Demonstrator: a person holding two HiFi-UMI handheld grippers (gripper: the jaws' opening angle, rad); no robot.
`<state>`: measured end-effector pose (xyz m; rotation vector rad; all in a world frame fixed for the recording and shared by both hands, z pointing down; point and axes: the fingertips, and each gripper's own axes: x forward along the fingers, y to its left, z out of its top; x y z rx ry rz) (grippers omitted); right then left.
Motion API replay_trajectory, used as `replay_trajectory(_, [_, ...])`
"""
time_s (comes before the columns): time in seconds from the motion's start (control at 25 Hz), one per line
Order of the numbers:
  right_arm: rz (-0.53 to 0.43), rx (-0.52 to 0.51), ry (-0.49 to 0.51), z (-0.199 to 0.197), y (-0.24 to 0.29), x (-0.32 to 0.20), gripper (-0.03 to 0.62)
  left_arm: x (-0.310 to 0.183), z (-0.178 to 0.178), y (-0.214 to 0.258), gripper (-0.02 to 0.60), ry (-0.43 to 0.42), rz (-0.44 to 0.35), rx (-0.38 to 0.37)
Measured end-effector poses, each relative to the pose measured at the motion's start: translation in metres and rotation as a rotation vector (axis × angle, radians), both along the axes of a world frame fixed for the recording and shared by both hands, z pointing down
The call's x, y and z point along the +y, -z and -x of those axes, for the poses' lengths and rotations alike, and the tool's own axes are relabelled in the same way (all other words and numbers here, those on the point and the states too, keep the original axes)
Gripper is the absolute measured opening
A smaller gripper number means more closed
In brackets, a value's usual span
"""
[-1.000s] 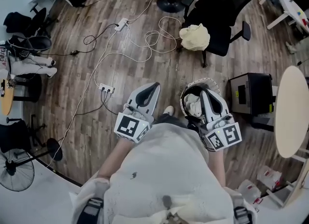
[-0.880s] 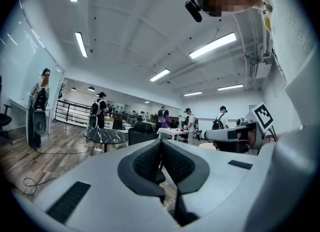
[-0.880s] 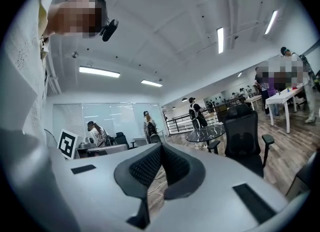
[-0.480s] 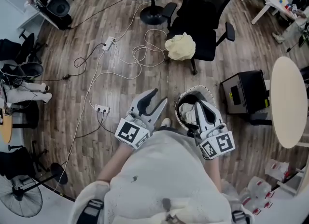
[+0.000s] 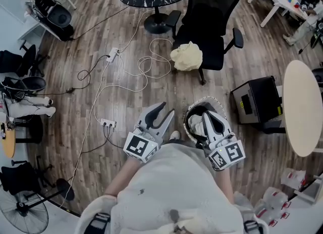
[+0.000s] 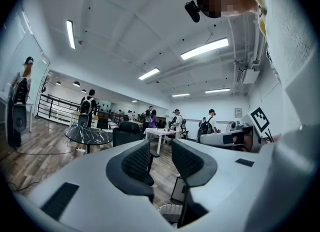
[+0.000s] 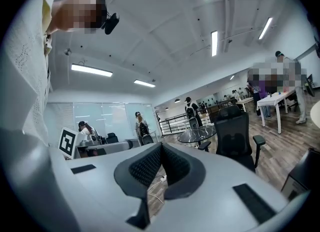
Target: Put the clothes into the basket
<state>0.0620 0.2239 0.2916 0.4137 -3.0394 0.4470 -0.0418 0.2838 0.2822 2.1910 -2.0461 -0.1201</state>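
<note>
Head view: a pale yellow crumpled garment (image 5: 186, 56) lies on the seat of the black office chair (image 5: 212, 3), well apart from us. That is the piece still out of the basket.

The white woven round basket (image 5: 202, 101) sits just under the right gripper (image 5: 206, 115), with a white cloth (image 5: 195, 123) already inside. We cannot tell what carries it.

In the right gripper view the pads meet with nothing seen between them.

The left gripper (image 5: 167, 109) has just been opening its jaws. They stand partly apart and empty.

Both tools point level toward the chair. We judge the left is being readied to take the yellow garment, and the basket is kept close so the drop will be short.
</note>
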Motion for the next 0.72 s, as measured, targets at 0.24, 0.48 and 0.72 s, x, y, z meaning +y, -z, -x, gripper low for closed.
replay_trajectory(0.24, [-0.001, 0.008, 0.04, 0.028, 0.0, -0.004, 0.008, 0.006, 0.026, -0.005, 0.147, 0.054, 0.018, 0.014])
replay_trajectory(0.48, [-0.004, 0.023, 0.037, 0.07, -0.001, -0.005, 0.008, 0.004, 0.067, -0.013, 0.147, 0.049, 0.026, 0.025])
replay_trajectory(0.72, [0.001, 0.031, -0.028, 0.122, 0.002, -0.02, 0.008, -0.019, 0.122, -0.007, 0.147, -0.013, 0.022, 0.023])
